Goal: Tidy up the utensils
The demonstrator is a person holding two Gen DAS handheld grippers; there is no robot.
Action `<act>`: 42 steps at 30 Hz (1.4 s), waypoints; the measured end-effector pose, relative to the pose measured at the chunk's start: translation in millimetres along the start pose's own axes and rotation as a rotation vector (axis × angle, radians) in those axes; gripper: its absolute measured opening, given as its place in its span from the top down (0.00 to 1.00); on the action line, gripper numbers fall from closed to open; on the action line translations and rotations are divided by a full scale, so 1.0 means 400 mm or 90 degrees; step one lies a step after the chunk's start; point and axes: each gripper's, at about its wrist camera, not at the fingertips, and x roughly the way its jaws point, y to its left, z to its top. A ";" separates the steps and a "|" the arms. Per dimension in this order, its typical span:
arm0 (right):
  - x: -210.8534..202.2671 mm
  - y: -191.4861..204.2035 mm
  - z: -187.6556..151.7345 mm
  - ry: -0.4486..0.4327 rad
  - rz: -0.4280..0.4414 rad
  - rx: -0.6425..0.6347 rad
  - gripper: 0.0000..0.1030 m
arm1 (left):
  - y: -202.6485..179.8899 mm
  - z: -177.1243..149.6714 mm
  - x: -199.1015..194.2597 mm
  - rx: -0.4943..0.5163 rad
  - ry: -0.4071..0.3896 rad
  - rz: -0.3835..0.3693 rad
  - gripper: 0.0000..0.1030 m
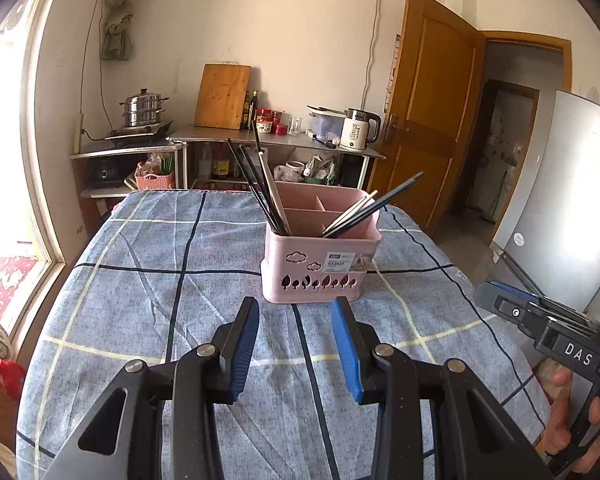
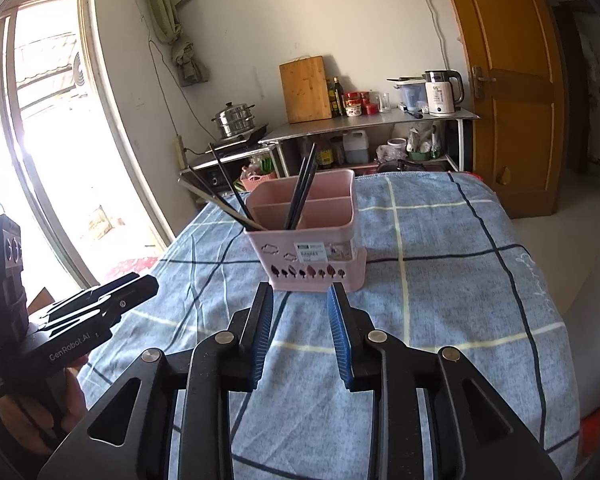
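A pink utensil basket (image 1: 316,264) with inner dividers stands on the blue checked tablecloth (image 1: 160,280). Dark chopsticks (image 1: 256,184) lean left in its left compartment and more chopsticks (image 1: 372,208) lean right in its right compartment. My left gripper (image 1: 296,312) is open and empty, just in front of the basket. In the right wrist view the basket (image 2: 312,252) holds the same chopsticks (image 2: 302,192), and my right gripper (image 2: 300,300) is open and empty, close before it. Each gripper shows at the edge of the other's view.
Behind the table stands a metal shelf unit (image 1: 276,144) with a cutting board (image 1: 222,96), bottles, a kettle (image 1: 358,130) and a steamer pot (image 1: 144,108). A wooden door (image 1: 432,120) is at the right, a bright window (image 2: 48,120) at the left.
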 end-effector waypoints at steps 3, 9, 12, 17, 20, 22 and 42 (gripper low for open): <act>-0.013 0.011 -0.044 0.008 -0.009 -0.013 0.71 | -0.020 -0.032 -0.018 0.010 -0.002 -0.006 0.64; -0.034 0.025 -0.098 0.012 -0.027 -0.029 0.69 | -0.042 -0.084 -0.046 0.013 -0.003 0.007 0.64; -0.042 0.032 -0.115 0.010 -0.033 -0.038 0.68 | -0.052 -0.114 -0.051 0.020 0.002 0.005 0.64; -0.051 0.045 -0.133 0.009 -0.041 -0.055 0.68 | -0.052 -0.151 -0.054 0.016 0.009 0.000 0.64; -0.057 0.049 -0.137 0.006 -0.043 -0.063 0.68 | -0.053 -0.158 -0.060 0.016 0.004 0.006 0.64; -0.058 0.050 -0.138 0.005 -0.044 -0.064 0.68 | -0.052 -0.158 -0.063 0.015 0.001 0.004 0.64; -0.071 0.049 -0.138 -0.012 -0.052 -0.062 0.68 | -0.062 -0.159 -0.067 0.016 -0.011 0.006 0.64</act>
